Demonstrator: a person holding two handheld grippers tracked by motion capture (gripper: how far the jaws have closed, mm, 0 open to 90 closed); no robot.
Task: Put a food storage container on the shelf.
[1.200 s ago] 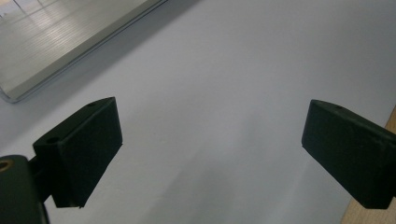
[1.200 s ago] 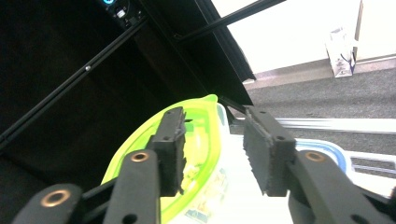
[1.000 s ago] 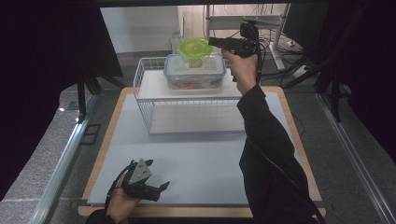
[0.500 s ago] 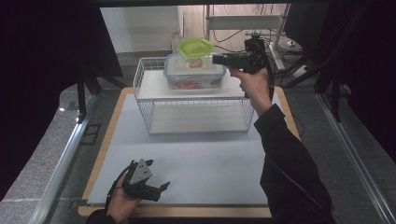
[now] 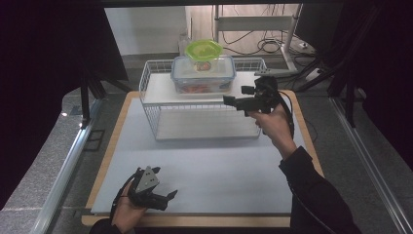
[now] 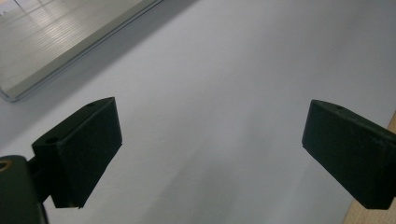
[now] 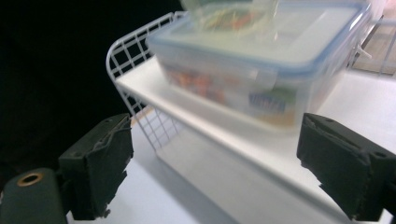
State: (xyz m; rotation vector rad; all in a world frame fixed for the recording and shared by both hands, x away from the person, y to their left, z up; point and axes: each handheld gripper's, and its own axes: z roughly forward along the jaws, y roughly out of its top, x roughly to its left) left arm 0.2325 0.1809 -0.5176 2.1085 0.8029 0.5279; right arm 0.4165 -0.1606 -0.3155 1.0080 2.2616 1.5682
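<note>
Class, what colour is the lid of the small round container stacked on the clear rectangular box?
Lime green lid, clearest in the high view.

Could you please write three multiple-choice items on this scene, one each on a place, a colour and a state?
1. Where does the clear lidded box stand?
A. on the wire rack's top shelf
B. on the grey mat
C. on the floor

2. What colour is the lid of the small container on top of that box?
A. red
B. green
C. black

3. How do the right gripper's jaws stand?
A. shut on the box
B. shut on nothing
C. open, holding nothing

Answers: 1 A, the box sits on the white upper shelf; 2 B, its lid is lime green; 3 C, both jaws stand wide apart, short of the box.
</note>
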